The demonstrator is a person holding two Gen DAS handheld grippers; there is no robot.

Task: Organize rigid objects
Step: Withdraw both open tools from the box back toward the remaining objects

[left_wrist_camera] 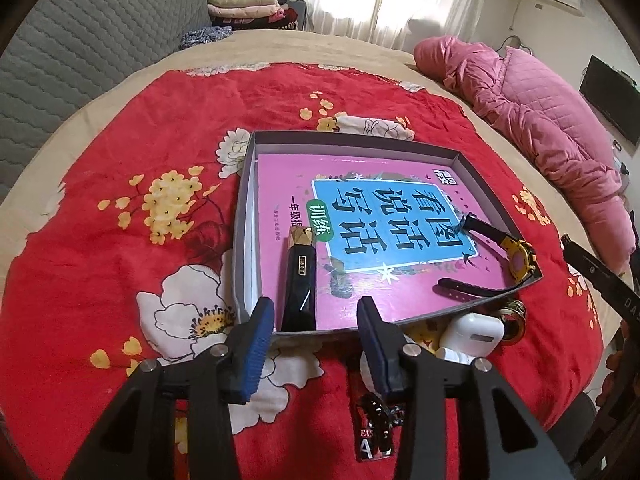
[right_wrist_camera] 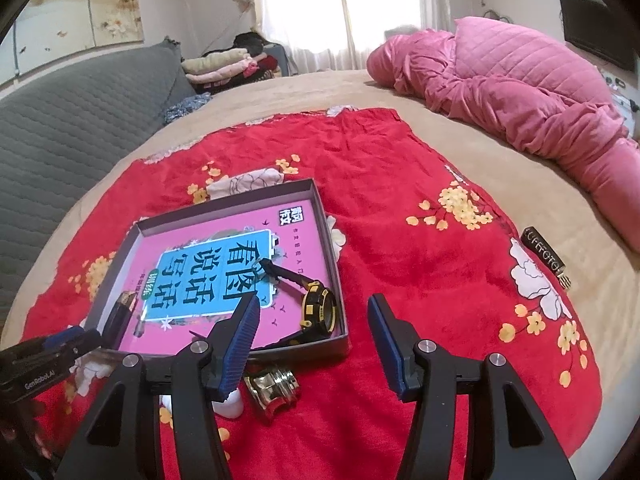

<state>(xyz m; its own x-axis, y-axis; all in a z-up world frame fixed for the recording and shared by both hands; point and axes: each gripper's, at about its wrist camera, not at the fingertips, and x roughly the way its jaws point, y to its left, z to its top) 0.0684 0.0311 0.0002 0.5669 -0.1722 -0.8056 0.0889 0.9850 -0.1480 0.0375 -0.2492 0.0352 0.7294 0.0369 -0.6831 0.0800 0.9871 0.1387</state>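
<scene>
A wide bed point(right_wrist_camera: 400, 92) with a tan cover carries a red fleece blanket printed with yellow and white flowers point(left_wrist_camera: 100, 264), spread beneath both grippers. Ahead of the left gripper point(left_wrist_camera: 316, 316) sits a shallow grey cardboard box tray point(left_wrist_camera: 245, 216), its floor covered by a pink book with a blue title panel point(left_wrist_camera: 360, 300). Inside, just beyond the left gripper's open jaws, lies a glossy black rectangular case with a gold faceted cap point(left_wrist_camera: 299, 280) — nothing is between the blue pads. Off to that gripper's right, in the tray's corner, rests a yellow-and-black wristwatch point(left_wrist_camera: 516, 258). Outside the tray, near its front wall, sit a white earbud case point(left_wrist_camera: 474, 332) and a shiny gold metal fitting point(right_wrist_camera: 272, 390) — the latter just below the right gripper point(right_wrist_camera: 314, 336), whose jaws stand wide and empty. Far to its right lies a small dark lettered bar point(right_wrist_camera: 543, 249).
</scene>
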